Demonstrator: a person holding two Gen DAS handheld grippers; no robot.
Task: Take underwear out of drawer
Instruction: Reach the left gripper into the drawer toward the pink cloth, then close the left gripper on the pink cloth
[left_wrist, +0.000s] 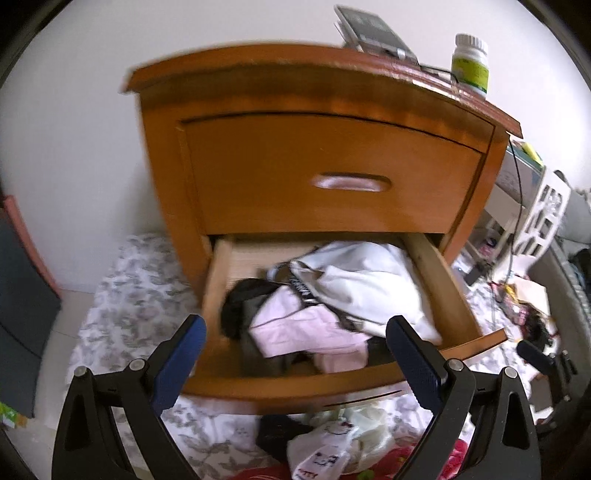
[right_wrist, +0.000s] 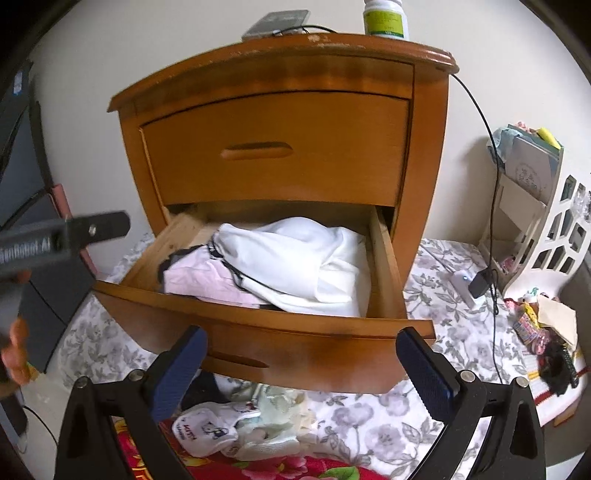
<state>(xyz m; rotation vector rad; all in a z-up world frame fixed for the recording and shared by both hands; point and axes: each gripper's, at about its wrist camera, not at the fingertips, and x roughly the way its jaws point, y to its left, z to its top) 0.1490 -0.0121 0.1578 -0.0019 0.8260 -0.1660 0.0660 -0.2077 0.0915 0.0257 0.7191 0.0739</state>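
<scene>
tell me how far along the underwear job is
Done: the lower wooden drawer is pulled open, and a small pile of pale garments lies on the floral sheet below it. In hand: nothing; the left tool and right tool are open. Left: pink and white clothing remains inside.

A bedroom in a home is indicated. A wooden nightstand (right_wrist: 280, 155) with 2 drawers is set against a plain pale wall, and its lower drawer (right_wrist: 266, 332) is seen pulled out and filled with folded clothing (right_wrist: 295, 258). A pill bottle (right_wrist: 386, 20) and a phone (left_wrist: 373, 29) are kept on its top. A floral bedsheet (right_wrist: 436, 332) is spread beneath, with small garments (right_wrist: 240, 424) scattered on it.
</scene>
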